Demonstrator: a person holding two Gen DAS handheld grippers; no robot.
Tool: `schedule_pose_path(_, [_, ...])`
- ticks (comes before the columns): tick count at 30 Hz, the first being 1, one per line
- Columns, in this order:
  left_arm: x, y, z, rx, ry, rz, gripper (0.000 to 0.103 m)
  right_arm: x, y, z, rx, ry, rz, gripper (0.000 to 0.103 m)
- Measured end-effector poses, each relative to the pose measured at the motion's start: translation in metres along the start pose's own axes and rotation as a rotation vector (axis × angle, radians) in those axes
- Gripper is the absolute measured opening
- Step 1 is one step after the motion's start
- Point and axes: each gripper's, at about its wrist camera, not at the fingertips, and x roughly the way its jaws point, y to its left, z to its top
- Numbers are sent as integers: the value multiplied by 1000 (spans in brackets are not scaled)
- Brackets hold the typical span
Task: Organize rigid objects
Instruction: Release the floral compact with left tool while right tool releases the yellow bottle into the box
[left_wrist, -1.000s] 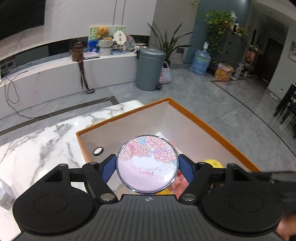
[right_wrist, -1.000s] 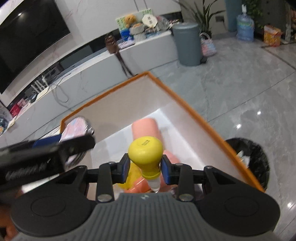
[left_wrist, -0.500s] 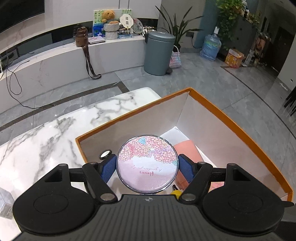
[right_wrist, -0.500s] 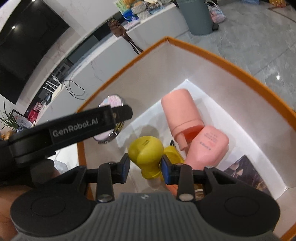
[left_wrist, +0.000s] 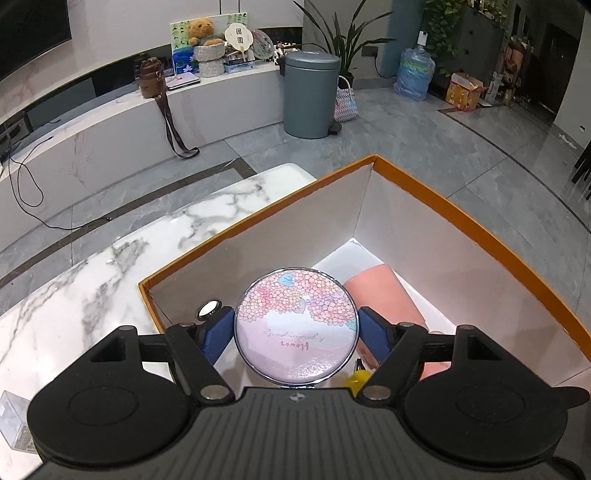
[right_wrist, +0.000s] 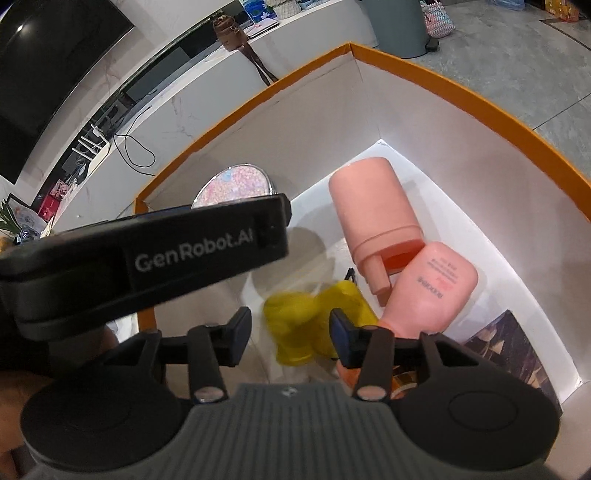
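An orange-rimmed box stands open on the marble table. Above its near left corner, my left gripper holds a round floral mirror between its blue pads; the jaws are opening, though the pads still touch the mirror's rim. In the right wrist view, my right gripper is over the inside of the box with its jaws opening. A yellow-capped bottle is blurred between the pads, free of them. Two pink bottles lie on the box floor. The left gripper's black arm crosses this view, with the mirror beyond it.
A dark booklet lies in the box's right corner. The marble table extends to the left, with a small carton at its edge. Past the table are grey floor, a grey bin and a low white counter.
My right gripper sank into the box and its jaws parted, releasing the yellow-capped bottle. My left gripper carried the mirror a little further over the box's left corner.
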Motion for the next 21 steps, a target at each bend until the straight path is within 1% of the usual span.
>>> schedule_pose_path(4, [2,-3,1,24,21,-2,88,-1,0,1,0,-1,-6,47])
schedule_pose_path(12, [0,-2,1,-4,14,-13,90,-10,0,0,-17,-13,-17,47])
schedule_pose_path(17, [-3,-3,1,-3,14,-11,90,-15,0,-1,-21,-24,-28,47])
schedule_pose_path(21, [-11,-1,1,-2,0,-9,90,-21,2,-2,-32,-37,-38,47])
